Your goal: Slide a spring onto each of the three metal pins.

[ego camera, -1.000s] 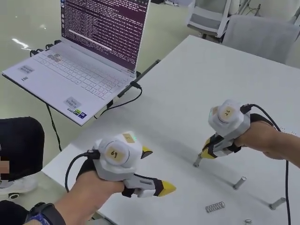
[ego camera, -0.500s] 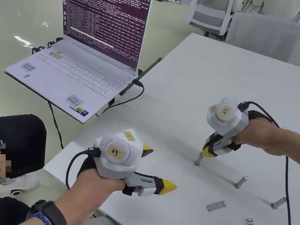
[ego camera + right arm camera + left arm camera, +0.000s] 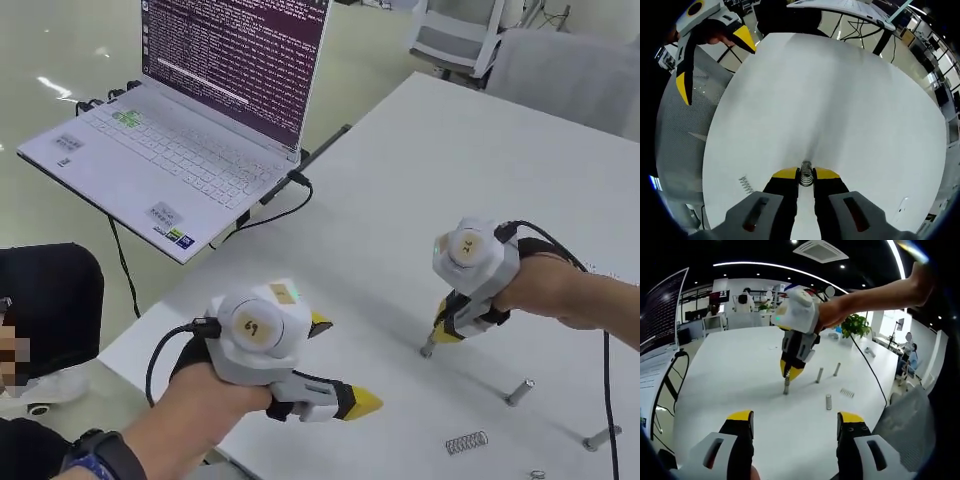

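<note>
on the white table [image 3: 400, 180], the right gripper [image 3: 806, 172] pinches a spring [image 3: 806, 176] tight over a pin [image 3: 428, 347]; at its 8 o'clock the left gripper [image 3: 795, 420] gapes wide, holding nothing

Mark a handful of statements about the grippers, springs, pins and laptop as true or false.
1. The right gripper is shut on a spring. True.
2. The left gripper holds a spring. False: it is open and empty.
3. A loose spring lies on the table. True.
4. The laptop is closed. False: it is open, its screen showing text.
5. All three pins carry springs. False: the middle pin and the end pin look bare.
</note>
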`<action>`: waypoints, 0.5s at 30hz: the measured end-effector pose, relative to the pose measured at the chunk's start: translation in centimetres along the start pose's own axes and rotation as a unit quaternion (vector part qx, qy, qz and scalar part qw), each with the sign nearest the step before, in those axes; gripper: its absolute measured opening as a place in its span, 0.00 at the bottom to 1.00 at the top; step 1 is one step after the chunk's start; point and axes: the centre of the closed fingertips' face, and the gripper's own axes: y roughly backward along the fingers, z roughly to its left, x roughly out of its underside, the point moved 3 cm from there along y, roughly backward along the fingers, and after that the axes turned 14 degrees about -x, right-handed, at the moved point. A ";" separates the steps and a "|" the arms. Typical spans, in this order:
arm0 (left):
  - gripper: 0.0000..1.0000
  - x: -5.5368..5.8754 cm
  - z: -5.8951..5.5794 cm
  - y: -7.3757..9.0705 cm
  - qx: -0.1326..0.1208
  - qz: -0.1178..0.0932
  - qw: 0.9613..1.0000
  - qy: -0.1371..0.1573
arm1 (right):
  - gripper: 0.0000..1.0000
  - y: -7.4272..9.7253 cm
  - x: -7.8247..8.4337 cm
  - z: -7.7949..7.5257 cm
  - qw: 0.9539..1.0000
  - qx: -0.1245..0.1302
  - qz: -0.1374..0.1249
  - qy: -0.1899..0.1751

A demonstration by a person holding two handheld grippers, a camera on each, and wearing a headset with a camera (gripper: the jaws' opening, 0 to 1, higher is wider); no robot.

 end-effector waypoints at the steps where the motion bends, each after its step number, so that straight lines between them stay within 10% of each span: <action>1: 0.63 0.0 0.0 0.0 0.000 0.000 1.000 0.001 | 0.08 -0.2 0.1 -0.2 1.000 -0.001 0.003 0.000; 15: 0.64 -0.3 0.1 0.0 -0.005 0.000 1.000 0.005 | 0.09 -2.0 0.6 -0.7 1.000 -0.010 0.027 -0.001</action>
